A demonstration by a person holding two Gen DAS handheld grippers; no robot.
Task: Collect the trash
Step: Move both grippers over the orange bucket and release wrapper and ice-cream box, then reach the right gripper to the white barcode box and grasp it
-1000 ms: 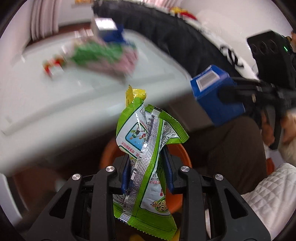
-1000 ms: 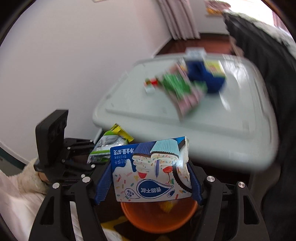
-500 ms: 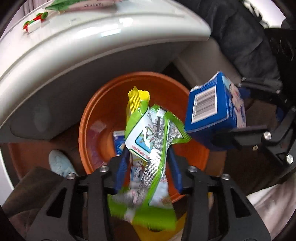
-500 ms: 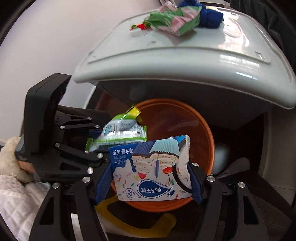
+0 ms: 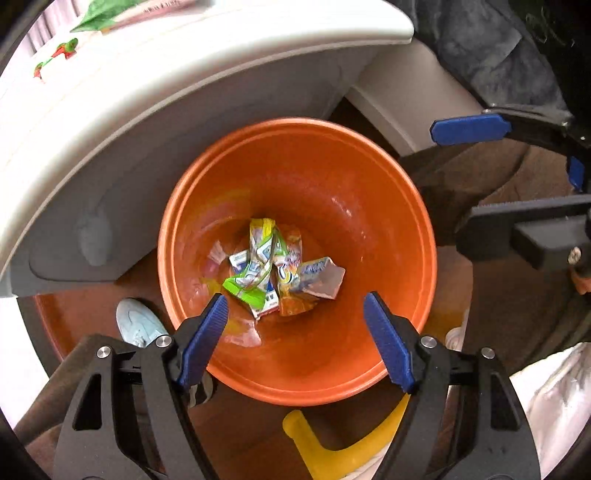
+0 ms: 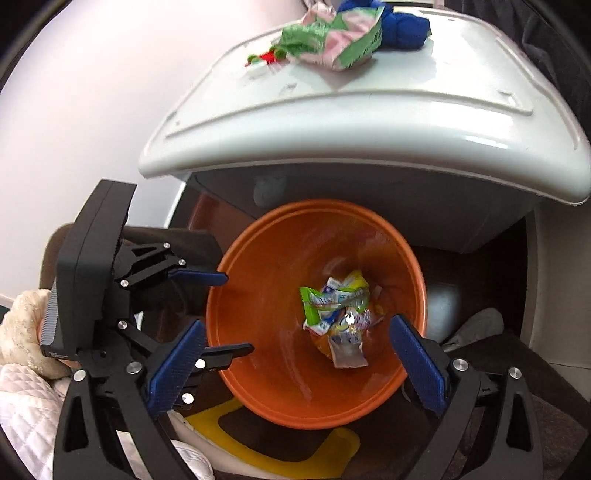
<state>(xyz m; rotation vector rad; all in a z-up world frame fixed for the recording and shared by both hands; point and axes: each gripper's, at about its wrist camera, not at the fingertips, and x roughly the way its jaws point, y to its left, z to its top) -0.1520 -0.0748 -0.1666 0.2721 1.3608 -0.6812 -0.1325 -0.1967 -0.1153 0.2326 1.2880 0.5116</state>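
1. Both grippers are hanging over an orange bin (image 5: 388, 206), which is standing on the floor under the edge of a white table (image 5: 177, 74).
2. The left gripper (image 5: 295, 317) is pointing steeply down into the bin; its jaws have just been opening and are now standing wide, with nothing between them.
3. The right gripper (image 6: 299, 347) is hovering above the bin's near rim; its jaws have just been opening too and are gaping at their widest, also empty.
4. A green wrapper (image 5: 251, 273) is lying at the bottom of the bin, on top of the other wrappers there.
5. A carton (image 6: 347, 350) is lying beside it in the bin, among the same heap.
6. More trash (image 6: 332, 44) is sitting on the table above the bin, touching a blue cloth (image 6: 402, 26).
7. A small red-and-green piece (image 6: 264, 57) is lying on the table just beside that trash.
8. A yellow handle (image 5: 332, 450) is showing on the floor just beside the bin's near side.
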